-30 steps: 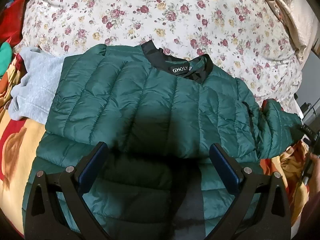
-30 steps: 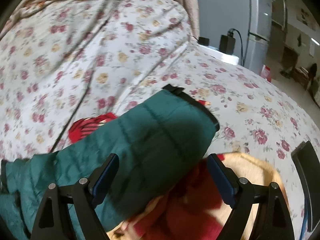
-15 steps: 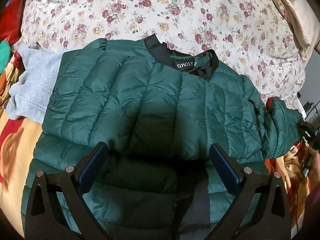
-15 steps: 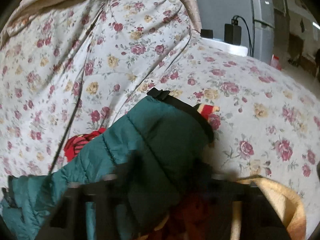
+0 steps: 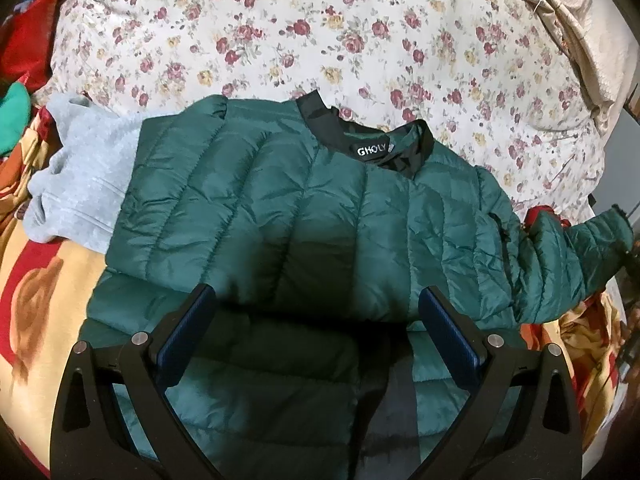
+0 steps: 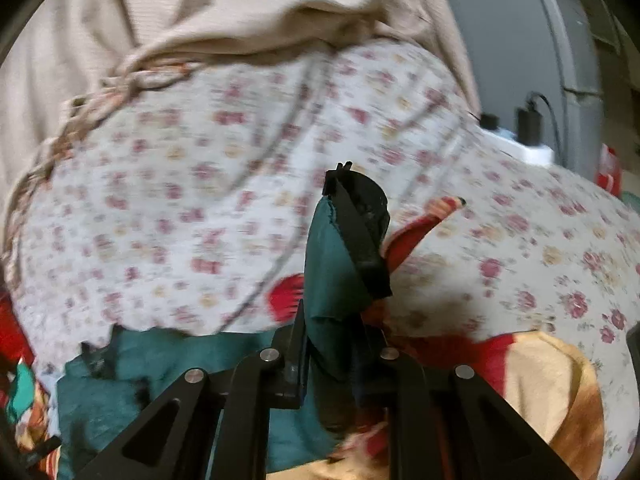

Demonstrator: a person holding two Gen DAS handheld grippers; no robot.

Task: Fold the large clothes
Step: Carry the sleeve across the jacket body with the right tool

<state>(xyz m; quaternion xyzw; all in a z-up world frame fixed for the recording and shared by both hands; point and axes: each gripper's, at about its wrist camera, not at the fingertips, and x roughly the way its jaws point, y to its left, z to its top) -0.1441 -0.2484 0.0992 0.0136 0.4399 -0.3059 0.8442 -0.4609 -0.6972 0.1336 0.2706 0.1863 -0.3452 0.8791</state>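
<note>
Green quilted jacket lies on the bed; our right gripper has clamped its sleeve cuff, left gripper fingers wide, empty. Next we fold the sleeve across the body.

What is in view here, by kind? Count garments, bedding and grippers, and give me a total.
Garments: 2 (green puffer jacket, grey fleece top)
Bedding: 3 (floral quilt, beige blanket, red-and-yellow blanket)
Grippers: 2 (left gripper open, right gripper shut on the jacket's sleeve)
Total: 7
Not counted: red cloth, teal cloth, cut off at the edge.
</note>
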